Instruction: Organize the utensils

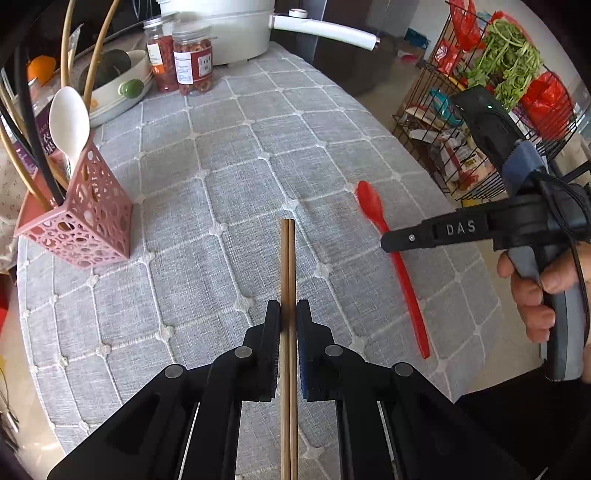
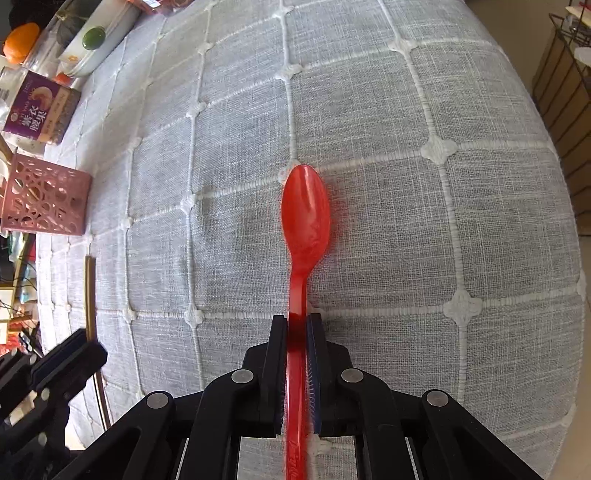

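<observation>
My left gripper (image 1: pixel 288 306) is shut on a pair of wooden chopsticks (image 1: pixel 287 258) that point forward over the grey quilted tablecloth (image 1: pixel 229 155). My right gripper (image 2: pixel 296 319) is shut on the handle of a red plastic spoon (image 2: pixel 304 214) lying on the cloth; the spoon also shows in the left wrist view (image 1: pixel 369 203) with the right gripper (image 1: pixel 388 242) at its handle. A pink perforated utensil holder (image 1: pixel 79 218) stands at the left with a white spoon (image 1: pixel 69 122) in it; the holder shows in the right wrist view (image 2: pixel 44 195) too.
Two snack jars (image 1: pixel 192 62), a white bowl with fruit (image 1: pixel 122 81) and a white pot (image 1: pixel 236 29) stand at the back. A wire rack with greens and packets (image 1: pixel 491 103) stands off the table's right edge. A purple jar (image 2: pixel 40 110) sits at the left.
</observation>
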`<action>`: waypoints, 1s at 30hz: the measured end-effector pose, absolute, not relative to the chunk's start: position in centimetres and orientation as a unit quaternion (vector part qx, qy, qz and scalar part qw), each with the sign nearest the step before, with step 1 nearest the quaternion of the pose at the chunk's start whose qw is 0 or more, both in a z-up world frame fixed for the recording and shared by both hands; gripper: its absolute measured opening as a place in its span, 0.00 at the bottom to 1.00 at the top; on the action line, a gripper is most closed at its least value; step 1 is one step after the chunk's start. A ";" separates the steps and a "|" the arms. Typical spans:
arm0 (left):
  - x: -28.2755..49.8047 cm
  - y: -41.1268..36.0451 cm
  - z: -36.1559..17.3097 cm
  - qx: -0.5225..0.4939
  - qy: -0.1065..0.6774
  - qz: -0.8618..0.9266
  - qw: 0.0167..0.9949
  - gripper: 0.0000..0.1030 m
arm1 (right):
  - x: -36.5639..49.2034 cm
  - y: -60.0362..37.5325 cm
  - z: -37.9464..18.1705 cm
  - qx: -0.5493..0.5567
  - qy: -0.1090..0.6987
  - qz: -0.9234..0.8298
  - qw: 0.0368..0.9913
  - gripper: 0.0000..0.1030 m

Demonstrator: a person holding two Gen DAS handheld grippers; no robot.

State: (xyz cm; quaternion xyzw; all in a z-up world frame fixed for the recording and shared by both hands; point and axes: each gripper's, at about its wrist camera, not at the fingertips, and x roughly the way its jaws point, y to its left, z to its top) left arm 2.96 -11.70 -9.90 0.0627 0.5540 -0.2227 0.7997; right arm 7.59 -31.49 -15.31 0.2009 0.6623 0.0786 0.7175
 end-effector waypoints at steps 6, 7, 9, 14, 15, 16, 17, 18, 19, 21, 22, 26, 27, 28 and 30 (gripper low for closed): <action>1.5 -9.1 -9.1 0.030 0.536 -0.231 0.811 0.09 | 8.7 -32.4 -14.2 0.168 0.643 0.029 0.747 0.43; 1.3 -8.7 -8.9 0.028 0.533 -0.233 0.813 0.09 | 9.1 -32.2 -14.3 0.161 0.643 0.027 0.749 0.43; 0.8 -8.3 -8.6 0.030 0.525 -0.235 0.818 0.09 | 9.7 -31.9 -14.6 0.153 0.642 0.028 0.751 0.43; 0.2 -6.5 -8.7 0.026 0.523 -0.233 0.819 0.09 | 11.3 -30.4 -14.9 0.105 0.632 0.022 0.767 0.43; 0.1 -6.1 -8.7 0.024 0.523 -0.231 0.820 0.09 | 11.5 -30.0 -14.9 0.093 0.631 0.019 0.770 0.42; 0.0 -5.7 -8.6 0.021 0.522 -0.229 0.822 0.09 | 11.5 -29.7 -14.8 0.077 0.631 0.016 0.772 0.40; -0.1 -5.2 -8.5 0.018 0.520 -0.227 0.823 0.09 | 11.5 -29.3 -14.8 0.061 0.630 0.014 0.774 0.32; -0.2 -4.8 -8.3 0.015 0.517 -0.224 0.826 0.09 | 11.4 -29.0 -14.8 0.049 0.629 0.016 0.776 0.25; -0.4 -4.2 -8.1 0.012 0.511 -0.218 0.831 0.09 | 11.3 -28.8 -14.7 0.042 0.628 0.020 0.777 0.19; -0.7 -3.0 -7.3 0.007 0.494 -0.203 0.845 0.09 | 11.1 -28.3 -14.7 0.031 0.626 0.022 0.779 0.06; -0.7 -2.4 -6.8 0.005 0.482 -0.193 0.855 0.09 | 11.0 -28.4 -14.7 0.027 0.624 0.022 0.781 0.05; -0.8 0.2 -4.4 -0.017 0.429 -0.154 0.890 0.09 | 10.1 -28.8 -13.4 0.055 0.602 0.036 0.796 0.05; -0.8 0.9 -3.7 -0.027 0.414 -0.147 0.898 0.09 | 9.9 -29.0 -12.7 0.068 0.592 0.042 0.802 0.05; -0.7 1.6 -2.9 -0.038 0.398 -0.140 0.906 0.09 | 9.6 -29.2 -12.0 0.082 0.580 0.046 0.809 0.05; -0.5 3.0 -1.1 -0.058 0.364 -0.127 0.921 0.09 | 8.9 -29.5 -10.1 0.106 0.551 0.053 0.826 0.05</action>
